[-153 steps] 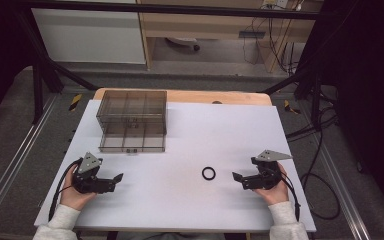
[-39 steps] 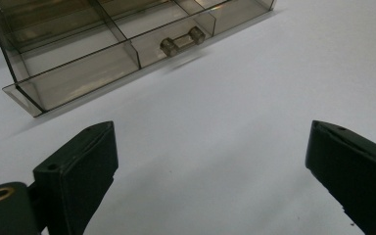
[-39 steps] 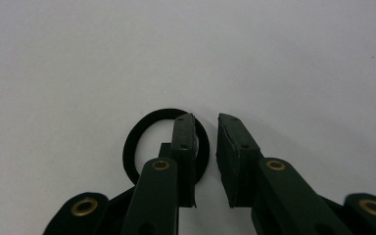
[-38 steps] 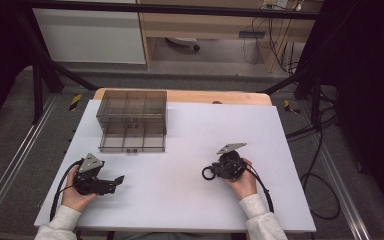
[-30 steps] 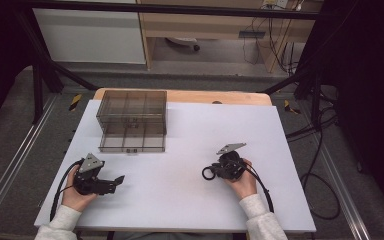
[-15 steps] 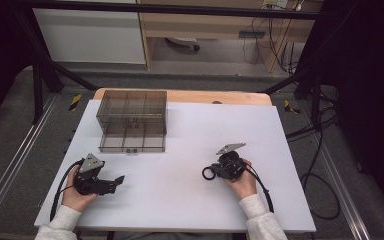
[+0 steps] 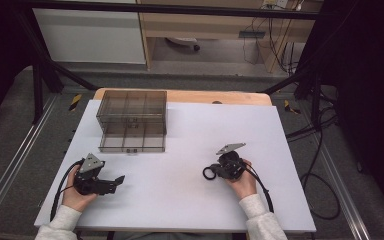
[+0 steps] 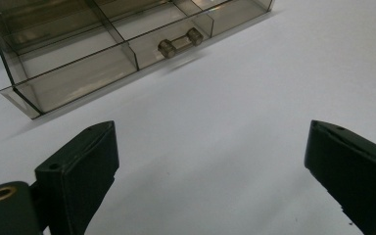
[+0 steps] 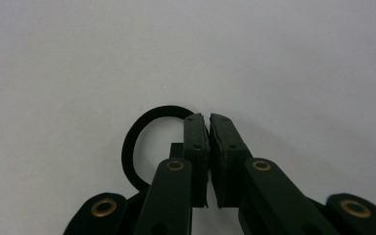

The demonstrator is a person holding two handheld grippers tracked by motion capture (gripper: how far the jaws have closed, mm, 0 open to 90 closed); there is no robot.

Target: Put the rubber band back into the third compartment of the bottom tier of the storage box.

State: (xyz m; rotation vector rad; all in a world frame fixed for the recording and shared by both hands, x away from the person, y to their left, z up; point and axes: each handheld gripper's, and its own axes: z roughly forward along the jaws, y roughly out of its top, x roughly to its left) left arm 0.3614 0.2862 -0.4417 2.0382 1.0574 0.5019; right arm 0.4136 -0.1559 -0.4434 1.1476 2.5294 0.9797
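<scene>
A thin black ring (image 7: 207, 173) (image 9: 129, 143) lies on the white table (image 7: 190, 210), right of centre. My right gripper (image 7: 215, 171) (image 9: 209, 117) points left at it. Its jaws have just been closing, and the pads now press together on the ring's near rim. My left gripper (image 7: 120, 179) (image 8: 210, 132) rests at the front left with its jaws wide open and only bare table between them. Ahead of it is a clear smoky drawer box (image 7: 132, 120) (image 8: 78, 58) with its bottom drawer pulled out.
The open drawer has empty compartments and a small handle (image 8: 179, 43) on its front. The box stands at the back left of the table. A wooden strip (image 7: 220, 97) runs along the far edge. Cables (image 7: 325, 150) hang off the right side.
Five seconds ago my right gripper sat apart to the right of the ring; it has since moved left onto it. Over the last second neither hand has visibly moved.
</scene>
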